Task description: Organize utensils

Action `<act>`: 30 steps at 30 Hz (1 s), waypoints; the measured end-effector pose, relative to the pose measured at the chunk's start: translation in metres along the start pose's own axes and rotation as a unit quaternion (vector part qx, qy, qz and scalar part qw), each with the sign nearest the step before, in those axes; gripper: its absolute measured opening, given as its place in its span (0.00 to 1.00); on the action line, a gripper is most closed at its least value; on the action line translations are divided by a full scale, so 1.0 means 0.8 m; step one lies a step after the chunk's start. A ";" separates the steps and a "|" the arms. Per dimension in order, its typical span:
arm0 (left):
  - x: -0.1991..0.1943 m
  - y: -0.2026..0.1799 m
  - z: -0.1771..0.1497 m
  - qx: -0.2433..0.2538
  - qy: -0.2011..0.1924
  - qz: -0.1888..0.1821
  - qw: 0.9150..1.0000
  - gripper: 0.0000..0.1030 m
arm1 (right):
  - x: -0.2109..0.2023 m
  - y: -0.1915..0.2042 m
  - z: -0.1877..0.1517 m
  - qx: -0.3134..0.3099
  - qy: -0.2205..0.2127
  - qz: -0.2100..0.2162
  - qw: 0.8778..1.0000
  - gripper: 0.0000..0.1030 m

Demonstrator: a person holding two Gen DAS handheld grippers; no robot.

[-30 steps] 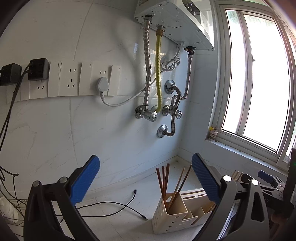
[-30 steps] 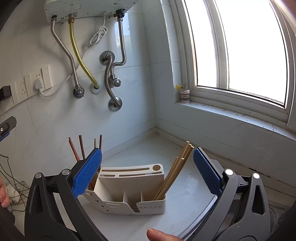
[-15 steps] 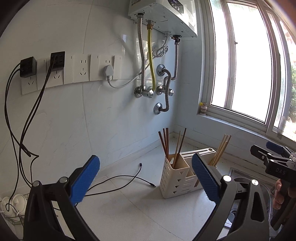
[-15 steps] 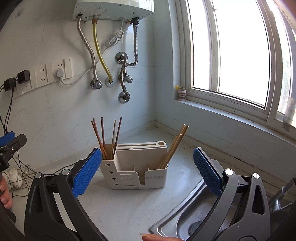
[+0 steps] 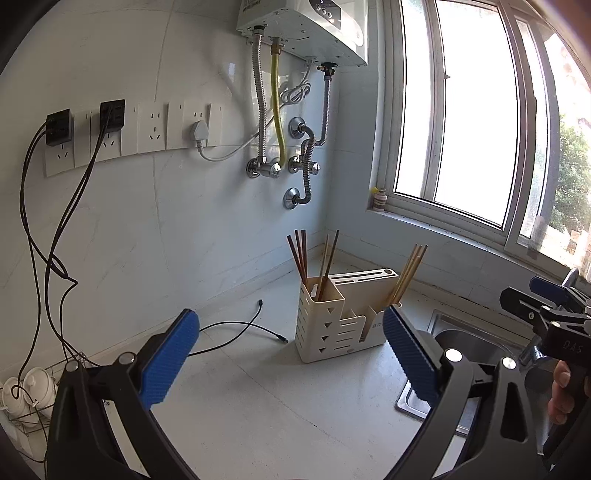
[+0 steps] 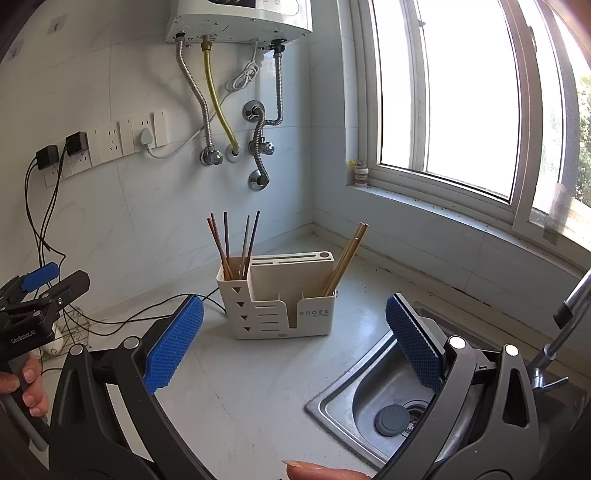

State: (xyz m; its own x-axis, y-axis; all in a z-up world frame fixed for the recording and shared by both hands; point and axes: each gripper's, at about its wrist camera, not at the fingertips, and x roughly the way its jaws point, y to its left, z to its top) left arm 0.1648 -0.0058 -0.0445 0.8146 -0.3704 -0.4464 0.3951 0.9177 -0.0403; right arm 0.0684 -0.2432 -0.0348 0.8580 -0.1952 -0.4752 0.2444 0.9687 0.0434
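Observation:
A cream utensil holder [image 5: 343, 325] [image 6: 277, 302] stands on the white counter near the corner. Several dark brown chopsticks [image 5: 301, 254] [image 6: 221, 240] stand in its left compartment. A few light wooden chopsticks [image 5: 410, 273] [image 6: 345, 258] lean in its right compartment. My left gripper [image 5: 291, 354] is open and empty, held back from the holder. My right gripper [image 6: 295, 343] is open and empty, also short of the holder. Each gripper shows at the edge of the other's view, the right one [image 5: 546, 310] and the left one [image 6: 40, 284].
A steel sink [image 6: 388, 398] with a tap [image 6: 569, 314] lies right of the holder. Black cables [image 5: 236, 328] trail over the counter [image 5: 258, 398] from wall sockets [image 5: 151, 129]. A water heater [image 6: 240, 18] with hoses hangs above. White teapots [image 5: 22, 391] sit in a wire rack at left.
Both grippers have pulled back and up from the holder, which now looks smaller and farther. The sink and more counter have come into view. Both stay open.

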 end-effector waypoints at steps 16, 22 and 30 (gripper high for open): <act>-0.006 -0.038 -0.001 -0.032 0.010 0.021 0.999 0.95 | 0.001 -0.054 -0.004 -0.002 0.008 -0.002 1.000 0.92; -0.003 -0.050 -0.001 -0.024 0.014 0.020 0.999 0.95 | 0.003 -0.061 -0.002 -0.002 0.007 -0.001 1.000 0.92; -0.002 -0.060 0.001 -0.018 0.016 0.018 1.000 0.95 | 0.005 -0.063 -0.002 -0.003 0.012 0.002 1.000 0.92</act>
State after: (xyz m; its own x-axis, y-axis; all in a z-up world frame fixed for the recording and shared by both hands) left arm 0.1448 -0.0492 -0.0409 0.8135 -0.3325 -0.4771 0.3500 0.9351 -0.0550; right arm 0.0585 -0.2928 -0.0403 0.8484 -0.1874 -0.4952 0.2375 0.9706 0.0396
